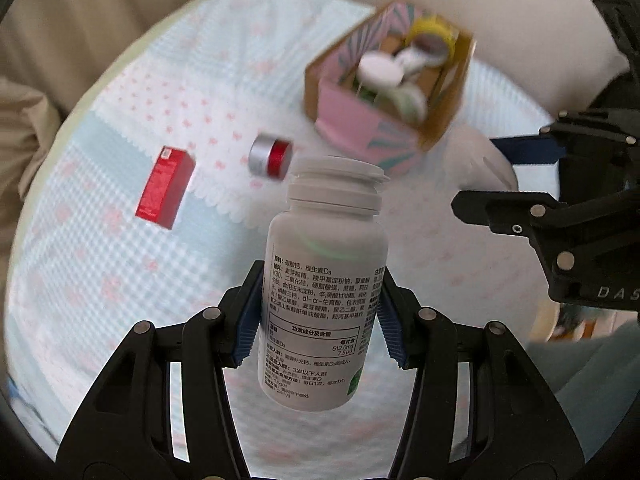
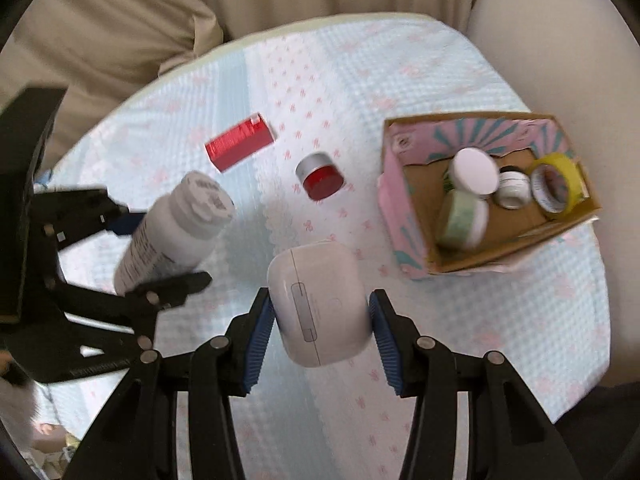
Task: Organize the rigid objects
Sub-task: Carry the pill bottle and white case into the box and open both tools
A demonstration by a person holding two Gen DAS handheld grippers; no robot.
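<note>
Left tool [image 1: 320,320]: pinching the white pill bottle [image 1: 324,276] low on its body, blue pads on either side of the printed label; I see the bottle lifted clear of the worktop, cap end pointing away from me.
Right tool [image 2: 322,320]: pinching a white earbud case [image 2: 320,304] across its sides, the case tilted and off the cloth.
Pill bottle seen from my right camera: it sits at the left between the other tool's black fingers, ribbed cap towards the middle of the worktop.
Worktop [image 2: 460,320]: covered with a pale blue checked cloth with pink bows.
Red carton [image 2: 241,146]: lying flat on the cloth, well apart from both tools.
Red jar [image 2: 320,176]: silver lid, lying on its side near the carton, between it and the box.
Cardboard box [image 2: 404,216]: open top, pink and teal patterned walls, standing at the right edge of the cloth.
Box contents: a white-lidded jar [image 2: 472,170], a pale green jar [image 2: 464,220], a small white container [image 2: 514,188], and a roll of yellow tape [image 2: 560,184] in the far corner.
Blur: both views are smeared, so I cannot read the smaller labels.
</note>
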